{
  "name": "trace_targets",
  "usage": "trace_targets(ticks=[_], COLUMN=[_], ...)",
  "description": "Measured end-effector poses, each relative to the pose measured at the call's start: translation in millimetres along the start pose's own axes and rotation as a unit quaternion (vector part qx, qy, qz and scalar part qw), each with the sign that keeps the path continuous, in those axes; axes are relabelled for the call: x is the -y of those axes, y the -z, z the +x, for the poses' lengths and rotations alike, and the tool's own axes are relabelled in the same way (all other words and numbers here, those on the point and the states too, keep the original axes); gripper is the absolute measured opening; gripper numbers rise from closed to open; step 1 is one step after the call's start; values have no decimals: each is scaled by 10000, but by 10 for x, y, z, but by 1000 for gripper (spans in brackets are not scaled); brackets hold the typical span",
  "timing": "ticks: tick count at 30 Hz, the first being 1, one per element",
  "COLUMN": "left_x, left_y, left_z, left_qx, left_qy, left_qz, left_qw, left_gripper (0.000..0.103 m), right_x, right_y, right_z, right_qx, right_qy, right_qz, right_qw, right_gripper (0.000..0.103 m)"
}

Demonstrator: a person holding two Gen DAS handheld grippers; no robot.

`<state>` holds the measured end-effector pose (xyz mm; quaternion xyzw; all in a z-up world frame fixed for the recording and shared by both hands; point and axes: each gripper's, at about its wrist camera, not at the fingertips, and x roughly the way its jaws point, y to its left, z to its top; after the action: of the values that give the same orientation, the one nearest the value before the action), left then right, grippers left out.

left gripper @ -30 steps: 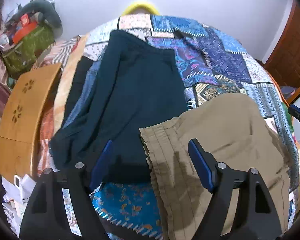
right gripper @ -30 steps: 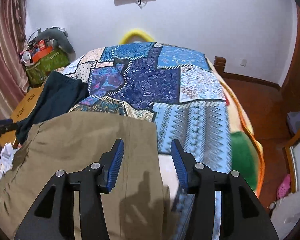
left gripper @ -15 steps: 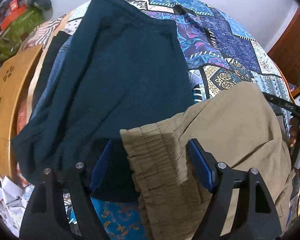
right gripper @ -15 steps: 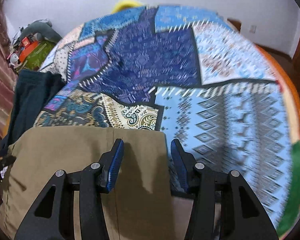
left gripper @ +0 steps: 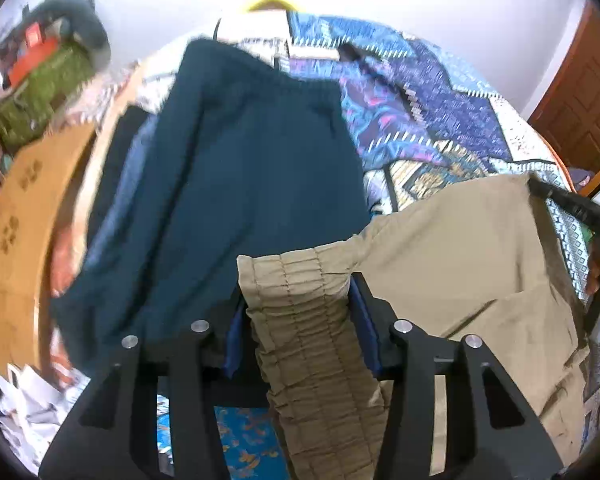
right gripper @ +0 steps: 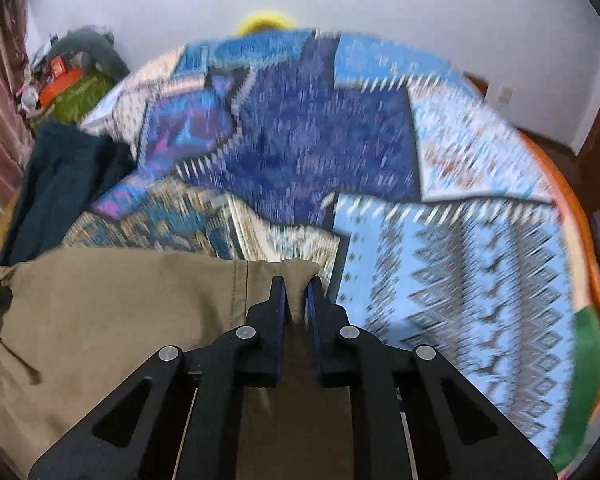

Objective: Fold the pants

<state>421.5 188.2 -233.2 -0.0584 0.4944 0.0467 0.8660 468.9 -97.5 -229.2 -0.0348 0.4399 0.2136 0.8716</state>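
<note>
Khaki pants [left gripper: 460, 256] lie on the patterned bedspread [left gripper: 440, 100]. My left gripper [left gripper: 300, 312] is shut on their gathered elastic waistband [left gripper: 300, 304], which bunches between the blue pads. My right gripper [right gripper: 298, 298] is shut on the far corner of the khaki pants [right gripper: 120, 300] and pinches a fold of cloth. The right gripper also shows at the right edge of the left wrist view [left gripper: 568, 204].
Dark teal pants [left gripper: 236, 176] lie flat to the left of the khaki pair, also seen in the right wrist view [right gripper: 56, 184]. A wooden tray table [left gripper: 16, 220] and crumpled paper [left gripper: 28, 404] sit at the bed's left. A green bag [left gripper: 40, 88] stands far left.
Both grippers have closed on the khaki pants: the left on the waistband, the right on the far corner. The views have tilted up and the cloth is drawn taut between them.
</note>
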Motion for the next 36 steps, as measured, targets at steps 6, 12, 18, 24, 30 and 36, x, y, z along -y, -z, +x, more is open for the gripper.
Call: trace_targets(ticks=[6,12,18,24,30,36], left_x=[59,192,315,416,478,535], left_y=[-170,-160,137,520,932,1382], left_z=[-626,-1028,-1286,-1556,-1713,-1734], left_qx=[621,871,920,958,887,717], left_qy=[100,144,266,242,216,192], left_qz=[67,200,479,798,1055,1212], left_qw=[9980,9959,9942,9919,9902,9898], left_gripper=[46,46,46,46,46,46], right_x=[-45,-198,-216,-129,-143,-187], right_y=[-382,-467,-103,333,781,1305], right_z=[-814,-1536,-1840,-2187,-2378,-2415], right_qx=[902,1537,1556,1602,1415,1110], right_qy=[-61,-52,-62,-242,-308,-294], right_qz=[4,-193,-307,-145,-197,-169], right_qw=[9959,9879,9873,9867,9893,9932], right_gripper=[9,9,8,8,8,8])
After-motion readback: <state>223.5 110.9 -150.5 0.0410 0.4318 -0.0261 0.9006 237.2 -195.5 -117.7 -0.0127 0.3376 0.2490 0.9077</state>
